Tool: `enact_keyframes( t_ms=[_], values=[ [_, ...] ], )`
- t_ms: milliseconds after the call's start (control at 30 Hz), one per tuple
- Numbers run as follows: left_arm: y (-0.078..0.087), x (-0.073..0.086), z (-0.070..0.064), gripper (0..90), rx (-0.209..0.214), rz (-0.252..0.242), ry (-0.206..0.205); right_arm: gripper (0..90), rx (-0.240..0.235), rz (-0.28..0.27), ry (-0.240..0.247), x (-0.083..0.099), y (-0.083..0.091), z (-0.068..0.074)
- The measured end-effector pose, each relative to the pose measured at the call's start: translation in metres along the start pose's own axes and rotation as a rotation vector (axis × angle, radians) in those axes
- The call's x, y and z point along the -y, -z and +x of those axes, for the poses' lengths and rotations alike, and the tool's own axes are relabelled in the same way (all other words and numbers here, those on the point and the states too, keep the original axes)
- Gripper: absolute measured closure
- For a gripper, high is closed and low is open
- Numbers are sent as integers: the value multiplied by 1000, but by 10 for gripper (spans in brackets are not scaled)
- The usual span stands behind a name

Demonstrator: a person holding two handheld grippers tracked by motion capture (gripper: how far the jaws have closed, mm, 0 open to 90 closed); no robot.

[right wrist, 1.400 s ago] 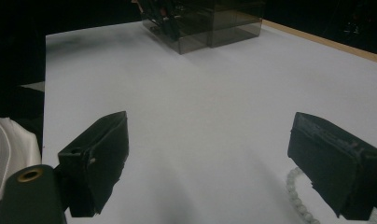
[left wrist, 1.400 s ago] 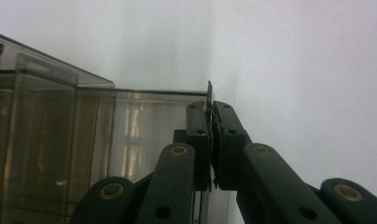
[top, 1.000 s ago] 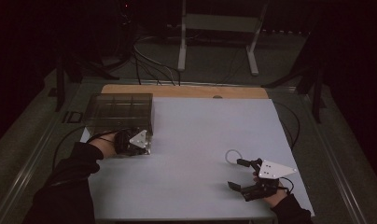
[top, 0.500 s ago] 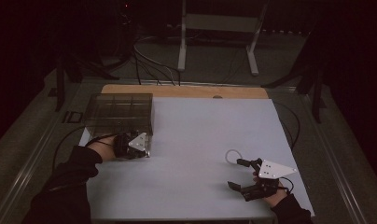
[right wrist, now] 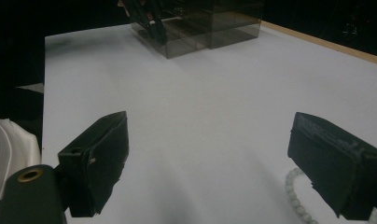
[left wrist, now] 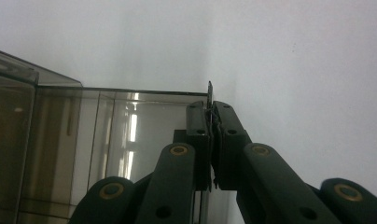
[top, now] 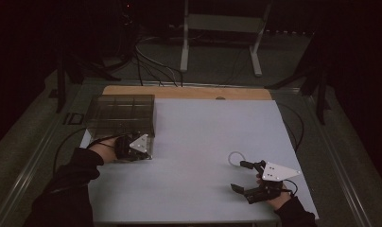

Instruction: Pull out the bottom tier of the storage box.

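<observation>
A smoky transparent box (top: 120, 113) with inner compartments stands at the table's left. My left gripper (top: 146, 147) is at its near right corner, shut on the thin edge of the box's wall (left wrist: 209, 89); the box (left wrist: 84, 140) fills the left of the left gripper view, where the gripper (left wrist: 211, 105) pinches that edge. A white bead bracelet (top: 230, 159) lies at the near right. My right gripper (top: 237, 175) stands open just in front of it, jaws wide. In the right gripper view the gripper (right wrist: 210, 126) holds nothing, the bracelet (right wrist: 294, 186) lies by its right jaw, and the box (right wrist: 200, 23) is far off.
The white table top (top: 212, 132) has a wooden strip (top: 179, 91) along its far edge. Cables and metal stand legs (top: 184, 42) lie on the dark floor beyond. A white cloth (right wrist: 9, 149) shows at the lower left of the right gripper view.
My left gripper has crept slightly right along the box's near side to its corner. The box, the bracelet and the right gripper have stayed put.
</observation>
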State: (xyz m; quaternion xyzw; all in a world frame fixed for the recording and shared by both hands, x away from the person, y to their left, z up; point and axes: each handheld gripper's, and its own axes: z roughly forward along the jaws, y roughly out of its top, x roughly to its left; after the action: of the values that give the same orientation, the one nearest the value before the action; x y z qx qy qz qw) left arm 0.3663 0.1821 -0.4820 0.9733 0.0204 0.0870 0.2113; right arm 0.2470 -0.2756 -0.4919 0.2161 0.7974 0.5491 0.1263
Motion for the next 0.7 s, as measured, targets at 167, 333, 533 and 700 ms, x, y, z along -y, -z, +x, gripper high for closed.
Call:
enact_keyframes(
  t_ms=[167, 333, 533, 700],
  values=[
    [-1, 0, 2, 875, -15, -10, 8, 126, 0, 0, 2, 0, 0, 0],
    [-2, 1, 4, 874, -6, -18, 14, 126, 2, -4, 0, 0, 0, 0],
    [-2, 2, 4, 839, -8, -21, 24, 126, 0, -1, 1, 0, 0, 0],
    [1, 2, 4, 649, -22, -43, 64, 126, 1, -3, -1, 0, 0, 0]
  ],
)
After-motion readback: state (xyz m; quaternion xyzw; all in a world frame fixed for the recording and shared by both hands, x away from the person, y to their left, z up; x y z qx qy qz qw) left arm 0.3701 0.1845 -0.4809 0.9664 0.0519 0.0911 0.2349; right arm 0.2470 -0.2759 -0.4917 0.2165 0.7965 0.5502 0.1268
